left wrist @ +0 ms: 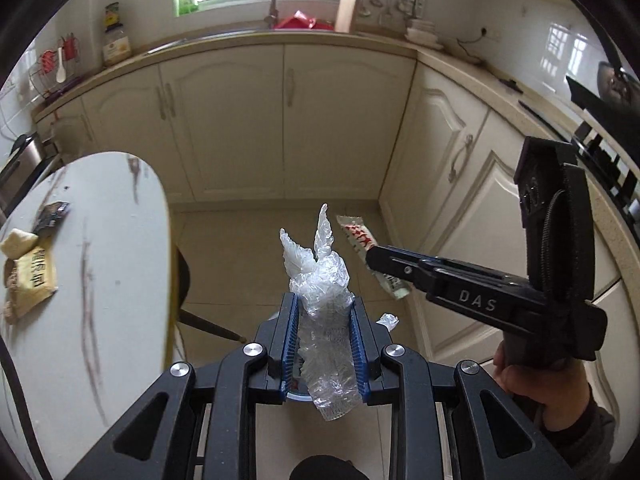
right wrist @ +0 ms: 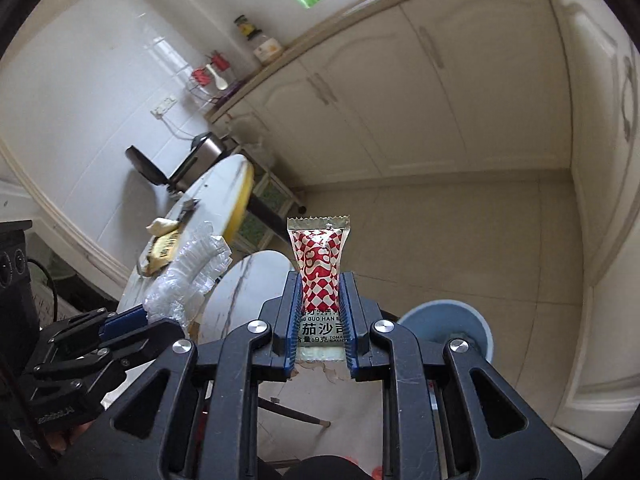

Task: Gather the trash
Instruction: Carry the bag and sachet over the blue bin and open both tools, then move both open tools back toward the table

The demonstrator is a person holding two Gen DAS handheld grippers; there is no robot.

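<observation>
My left gripper [left wrist: 323, 308] is shut on a crumpled clear plastic glove [left wrist: 320, 280], held above the floor beside the white table [left wrist: 112, 240]. My right gripper [right wrist: 320, 292] is shut on a red-and-white tomato sauce packet [right wrist: 320, 264]. In the left wrist view the right gripper [left wrist: 374, 258] reaches in from the right with the packet [left wrist: 356, 236]. In the right wrist view the left gripper [right wrist: 144, 314] and the glove [right wrist: 188, 272] show at the left. A pale blue bin [right wrist: 448, 320] stands on the floor under the right gripper.
On the table lie a yellow wrapper [left wrist: 36, 276], a pale scrap [left wrist: 18, 242] and a dark wrapper [left wrist: 52, 214]. Cream cabinets [left wrist: 280, 120] line the far wall and the right side. A chair leg [left wrist: 208, 324] sticks out under the table.
</observation>
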